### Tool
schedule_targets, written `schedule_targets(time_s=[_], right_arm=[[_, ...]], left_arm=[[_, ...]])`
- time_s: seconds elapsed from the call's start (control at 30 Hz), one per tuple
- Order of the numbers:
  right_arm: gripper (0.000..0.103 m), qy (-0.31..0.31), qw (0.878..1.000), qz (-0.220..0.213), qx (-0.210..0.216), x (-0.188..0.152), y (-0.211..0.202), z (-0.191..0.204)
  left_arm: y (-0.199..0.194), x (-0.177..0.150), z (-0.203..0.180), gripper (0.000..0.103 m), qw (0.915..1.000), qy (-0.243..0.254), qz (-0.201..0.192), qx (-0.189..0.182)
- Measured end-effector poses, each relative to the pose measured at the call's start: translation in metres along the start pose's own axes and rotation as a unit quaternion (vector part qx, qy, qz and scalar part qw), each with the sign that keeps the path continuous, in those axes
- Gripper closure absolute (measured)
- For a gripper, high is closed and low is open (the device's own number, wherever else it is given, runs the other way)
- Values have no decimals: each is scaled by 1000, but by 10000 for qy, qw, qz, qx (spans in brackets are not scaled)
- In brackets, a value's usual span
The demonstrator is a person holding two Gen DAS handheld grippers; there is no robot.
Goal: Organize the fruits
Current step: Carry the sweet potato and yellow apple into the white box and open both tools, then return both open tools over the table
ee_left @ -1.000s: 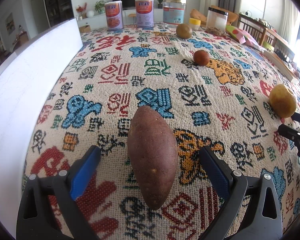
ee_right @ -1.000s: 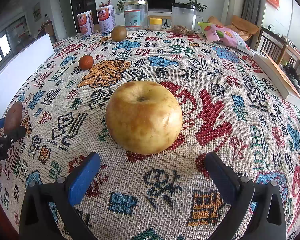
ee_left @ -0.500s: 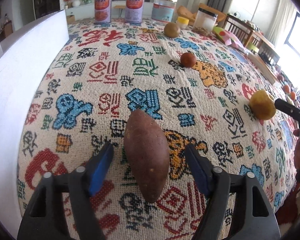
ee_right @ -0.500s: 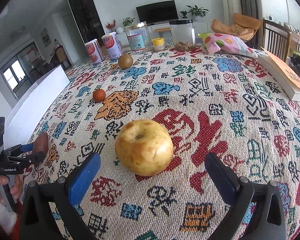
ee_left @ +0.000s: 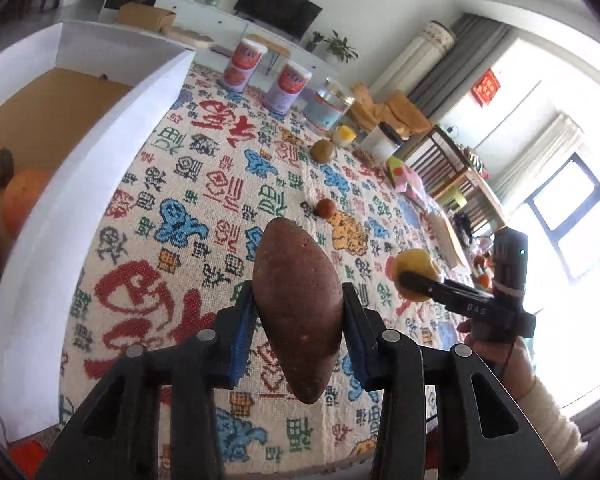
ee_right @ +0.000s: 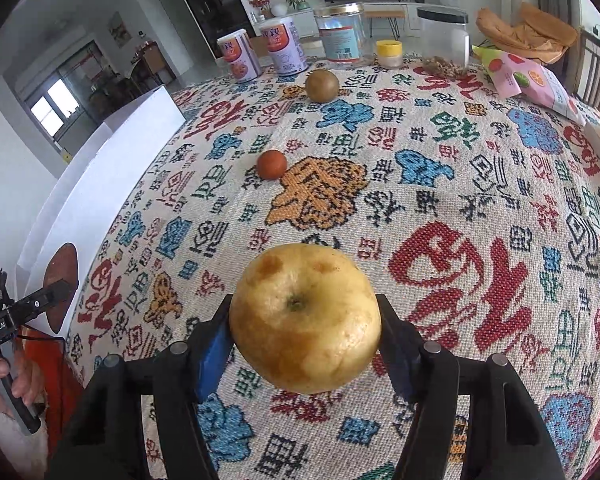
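My left gripper (ee_left: 298,316) is shut on a reddish-brown sweet potato (ee_left: 298,304) and holds it above the patterned tablecloth. My right gripper (ee_right: 304,332) is shut on a yellow apple (ee_right: 304,320), also lifted off the cloth. Each gripper shows in the other's view: the apple at the right (ee_left: 418,274), the sweet potato at the left (ee_right: 62,276). A small red-orange fruit (ee_right: 271,164) and a brown-green round fruit (ee_right: 321,85) lie on the cloth further back. A white box (ee_left: 100,168) at the left holds an orange (ee_left: 22,196) and a dark fruit (ee_left: 1,162).
Two cans (ee_right: 260,50), a glass jar (ee_right: 340,36), a small yellow-lidded pot (ee_right: 389,53), a clear container (ee_right: 444,36) and a snack bag (ee_right: 528,76) stand along the table's far edge. Chairs and a book are at the right.
Both grippers have closed on their fruit and lifted it: the left on the sweet potato, the right on the apple. The left view now looks down into the white box.
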State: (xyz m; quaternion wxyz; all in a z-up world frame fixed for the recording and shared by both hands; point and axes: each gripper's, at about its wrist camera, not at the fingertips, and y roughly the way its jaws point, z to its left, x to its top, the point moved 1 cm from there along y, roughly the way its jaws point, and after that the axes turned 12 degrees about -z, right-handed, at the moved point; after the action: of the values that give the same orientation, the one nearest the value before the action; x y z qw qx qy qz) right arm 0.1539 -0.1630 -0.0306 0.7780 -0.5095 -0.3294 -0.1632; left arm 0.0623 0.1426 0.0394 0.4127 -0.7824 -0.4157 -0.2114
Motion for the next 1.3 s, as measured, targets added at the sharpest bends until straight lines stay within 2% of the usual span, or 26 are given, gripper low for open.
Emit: schedule_targets(time_s=[0.07, 0.13, 0.2, 0.23, 0.3, 0.37, 0.43, 0.57, 0.67, 0.73, 0.8, 0.87, 0.93, 0.97, 1.0, 1.03, 1.13, 1.23, 1.3], right_arm=[[38, -300, 9984, -97, 460, 22, -2, 52], [38, -666, 9931, -201, 943, 46, 2, 116], [38, -976, 9842, -295, 1447, 68, 9, 181], [38, -1108, 9787, -302, 1701, 77, 16, 213], [38, -1367, 9688, -247, 2053, 92, 36, 271], [38, -1754, 9610, -144, 2134, 102, 66, 324], [38, -2204, 9560, 3, 1936, 103, 104, 365], [38, -2561, 9551, 592, 1367, 90, 179, 401], [37, -2833, 9503, 838, 984, 77, 212, 407], [37, -2907, 9493, 908, 781, 71, 223, 407], [36, -2826, 9523, 882, 741, 74, 225, 403], [31, -2584, 9613, 502, 817, 88, 207, 395], [27, -2311, 9680, -32, 974, 108, 175, 381], [24, -2191, 9696, -309, 1045, 117, 156, 371], [13, -2108, 9699, -552, 1088, 123, 138, 359], [3, -2054, 9696, -787, 1073, 126, 120, 345], [0, -2096, 9674, -1240, 698, 118, 84, 290], [0, -2167, 9685, -1228, 61, 78, 63, 211], [0, -1996, 9735, -1047, -383, 44, 51, 145]], left_arm=[[-42, 36, 9, 62, 9987, -141, -472, 94], [-73, 71, 31, 62, 9950, -238, -850, 467], [-93, 101, 63, 61, 9885, -382, -1118, 942], [-97, 114, 84, 61, 9836, -443, -1177, 1292], [-93, 129, 129, 61, 9728, -691, -1115, 1907], [-80, 133, 178, 61, 9626, -1183, -834, 2290], [-62, 128, 218, 62, 9529, -1630, -492, 2511], [-36, 113, 256, 61, 9413, -1976, 5, 2738], [-25, 108, 265, 59, 9360, -2043, 215, 2860], [-25, 107, 261, 45, 9363, -2009, 182, 2874], [-30, 110, 251, 38, 9380, -1828, -23, 2945], [-45, 116, 229, 37, 9402, -1508, -364, 3033], [-59, 119, 199, 23, 9433, -1144, -755, 3023], [-64, 119, 179, 19, 9451, -935, -980, 2975], [-67, 118, 159, 15, 9468, -729, -1168, 2909], [-69, 114, 138, 14, 9498, -512, -1304, 2797], [-59, 91, 77, 12, 9670, 47, -1250, 2218], [-32, 53, 21, 11, 9856, 444, -815, 1412], [-8, 22, -11, 9, 9904, 756, -483, 1052]])
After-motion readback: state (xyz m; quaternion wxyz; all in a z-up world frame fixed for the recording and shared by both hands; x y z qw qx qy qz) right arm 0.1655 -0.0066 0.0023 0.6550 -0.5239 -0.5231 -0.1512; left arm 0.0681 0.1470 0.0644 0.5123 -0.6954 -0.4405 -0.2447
